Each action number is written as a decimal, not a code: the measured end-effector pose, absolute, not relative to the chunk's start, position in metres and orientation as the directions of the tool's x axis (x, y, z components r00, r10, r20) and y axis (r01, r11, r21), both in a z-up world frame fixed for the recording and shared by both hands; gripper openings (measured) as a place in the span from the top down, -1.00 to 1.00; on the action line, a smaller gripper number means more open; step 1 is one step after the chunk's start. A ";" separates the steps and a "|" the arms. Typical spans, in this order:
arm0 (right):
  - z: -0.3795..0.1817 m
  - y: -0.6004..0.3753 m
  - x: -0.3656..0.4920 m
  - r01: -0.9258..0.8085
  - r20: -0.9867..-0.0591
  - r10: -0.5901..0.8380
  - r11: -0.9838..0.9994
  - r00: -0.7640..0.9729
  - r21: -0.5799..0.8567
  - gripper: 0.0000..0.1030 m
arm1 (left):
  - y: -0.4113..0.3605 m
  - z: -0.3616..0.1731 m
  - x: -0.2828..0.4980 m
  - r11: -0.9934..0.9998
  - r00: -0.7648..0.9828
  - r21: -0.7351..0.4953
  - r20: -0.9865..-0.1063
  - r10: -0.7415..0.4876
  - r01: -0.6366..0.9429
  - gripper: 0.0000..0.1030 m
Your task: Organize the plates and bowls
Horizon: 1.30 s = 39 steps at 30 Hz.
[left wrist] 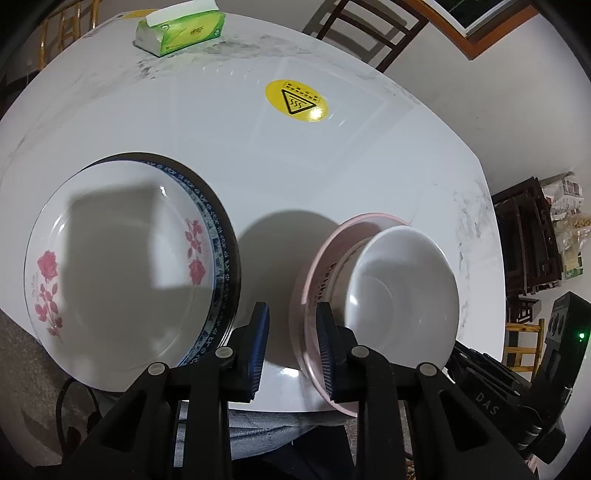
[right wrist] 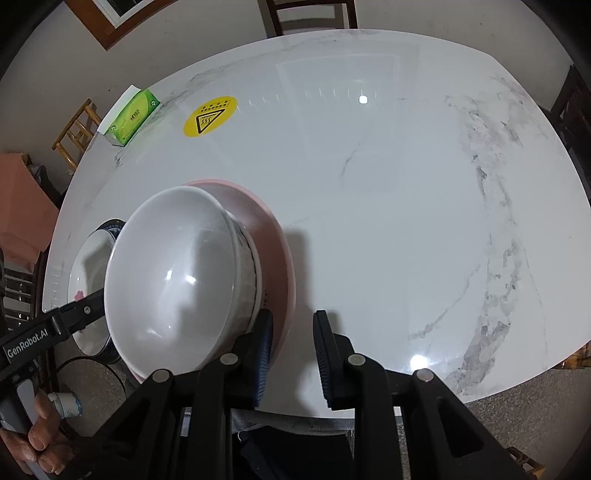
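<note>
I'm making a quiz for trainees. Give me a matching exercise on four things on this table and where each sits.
1 rose-patterned white plate
2 plain white bowl
3 green tissue pack
4 round yellow warning sticker

a far table edge
b stuck flat on the marble tabletop
c on a blue-rimmed plate
d top of the stack on the pink plate

Pairs: 1-c, 2-d, 3-a, 4-b
</note>
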State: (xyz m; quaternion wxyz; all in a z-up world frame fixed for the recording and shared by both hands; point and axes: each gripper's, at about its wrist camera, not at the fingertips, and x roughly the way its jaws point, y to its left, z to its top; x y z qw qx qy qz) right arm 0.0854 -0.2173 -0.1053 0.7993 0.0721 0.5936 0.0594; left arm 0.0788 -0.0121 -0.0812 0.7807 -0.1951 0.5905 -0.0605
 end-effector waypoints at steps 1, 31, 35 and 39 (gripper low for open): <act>-0.106 -0.217 0.086 -0.008 -0.941 0.177 0.983 0.289 0.183 0.56 | -0.011 -0.082 0.078 0.916 0.291 -0.376 -0.900 -0.325 -0.139 0.58; -0.110 -0.217 0.096 -0.004 -0.934 0.103 0.994 0.342 0.108 0.56 | -0.044 -0.091 0.088 0.950 0.314 -0.305 -0.910 -0.272 -0.062 0.88; -0.109 -0.216 0.097 -0.007 -0.936 0.093 0.995 0.340 0.097 0.56 | -0.044 -0.091 0.088 0.951 0.316 -0.303 -0.910 -0.270 -0.061 0.88; -0.109 -0.215 0.097 -0.011 -0.937 0.084 0.996 0.339 0.085 0.56 | -0.045 -0.091 0.088 0.951 0.316 -0.303 -0.910 -0.270 -0.060 0.88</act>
